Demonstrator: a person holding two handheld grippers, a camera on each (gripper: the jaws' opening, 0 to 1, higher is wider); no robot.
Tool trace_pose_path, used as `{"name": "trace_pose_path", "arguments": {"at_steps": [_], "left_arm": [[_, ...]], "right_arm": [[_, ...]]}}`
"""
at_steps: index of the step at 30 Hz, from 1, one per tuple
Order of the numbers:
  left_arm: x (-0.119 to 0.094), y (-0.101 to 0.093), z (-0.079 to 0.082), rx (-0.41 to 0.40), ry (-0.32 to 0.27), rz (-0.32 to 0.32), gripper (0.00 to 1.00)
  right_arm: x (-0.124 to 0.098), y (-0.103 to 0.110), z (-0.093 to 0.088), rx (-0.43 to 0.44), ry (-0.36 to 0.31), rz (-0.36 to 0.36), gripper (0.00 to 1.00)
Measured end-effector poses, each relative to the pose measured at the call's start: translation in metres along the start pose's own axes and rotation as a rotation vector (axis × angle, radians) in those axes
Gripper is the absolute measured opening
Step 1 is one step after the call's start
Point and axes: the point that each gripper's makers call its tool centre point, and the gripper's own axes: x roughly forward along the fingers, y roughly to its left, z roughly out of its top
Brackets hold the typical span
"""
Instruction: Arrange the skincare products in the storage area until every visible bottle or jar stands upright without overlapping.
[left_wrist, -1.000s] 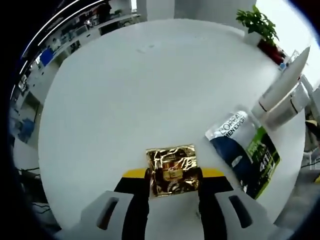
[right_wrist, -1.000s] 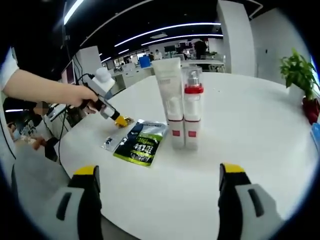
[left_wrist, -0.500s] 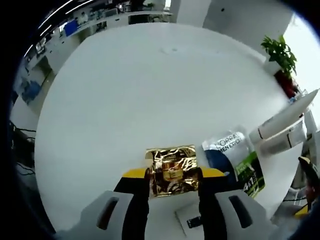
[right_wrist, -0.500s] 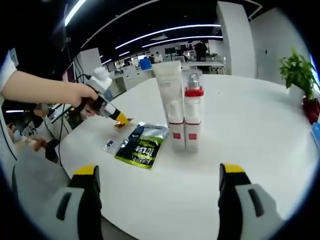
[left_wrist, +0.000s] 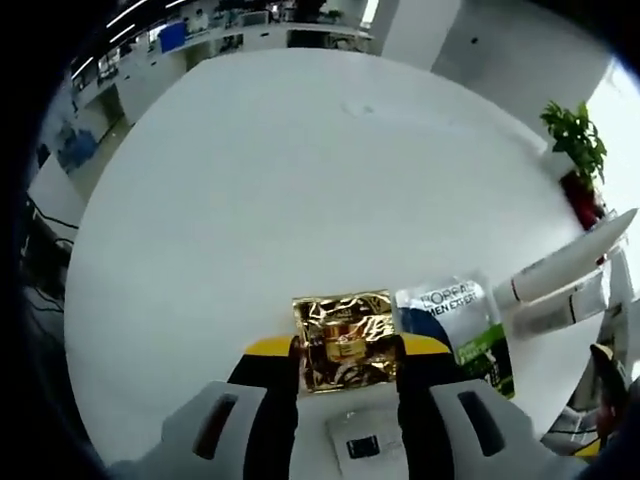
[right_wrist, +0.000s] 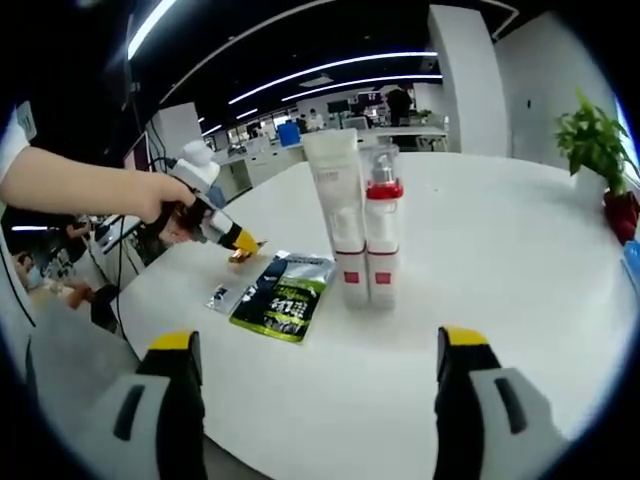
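Open-plan office. Long LED ceiling strip lights (right_wrist: 340, 62) run over rows of desks w/ monitors (right_wrist: 262, 148) in the bkgd; people stand far back. Large round white bench (left_wrist: 300, 200) up front, white pillar (right_wrist: 462, 70), potted green plant (right_wrist: 592, 140) at bench edge.

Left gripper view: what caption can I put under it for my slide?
The left claw holds a shiny gold sachet above the white table, beside a dark flat packet.
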Motion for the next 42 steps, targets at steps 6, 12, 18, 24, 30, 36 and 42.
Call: {"name": "trace_pose_path", "arguments": {"at_steps": [6, 12, 18, 24, 30, 36, 42], "left_arm": [[-0.003, -0.001, 0.0, -0.027, -0.017, 0.01, 0.35], [-0.004, -0.006, -0.003, -0.061, -0.014, 0.008, 0.35], [-0.002, -0.009, -0.006, -0.067, -0.014, 0.018, 0.34], [0.0, -0.012, -0.009, -0.067, -0.009, 0.025, 0.34], [0.004, -0.006, -0.013, -0.073, -0.004, 0.047, 0.34], [0.007, -0.01, -0.018, -0.073, -0.002, 0.049, 0.34], [0.009, -0.012, -0.019, -0.072, -0.013, 0.054, 0.34]], "right_arm": [[0.0, 0.001, 0.001, 0.001, -0.006, 0.002, 0.99], [-0.001, -0.002, 0.002, 0.007, -0.012, -0.009, 0.99], [-0.001, -0.004, 0.003, 0.014, -0.018, -0.015, 0.99], [-0.002, -0.004, 0.004, 0.022, -0.022, -0.014, 0.99], [-0.002, -0.004, 0.003, 0.022, -0.023, -0.013, 0.99], [-0.002, -0.004, 0.003, 0.025, -0.023, -0.013, 0.99], [-0.002, -0.005, 0.003, 0.027, -0.022, -0.015, 0.99]]}}
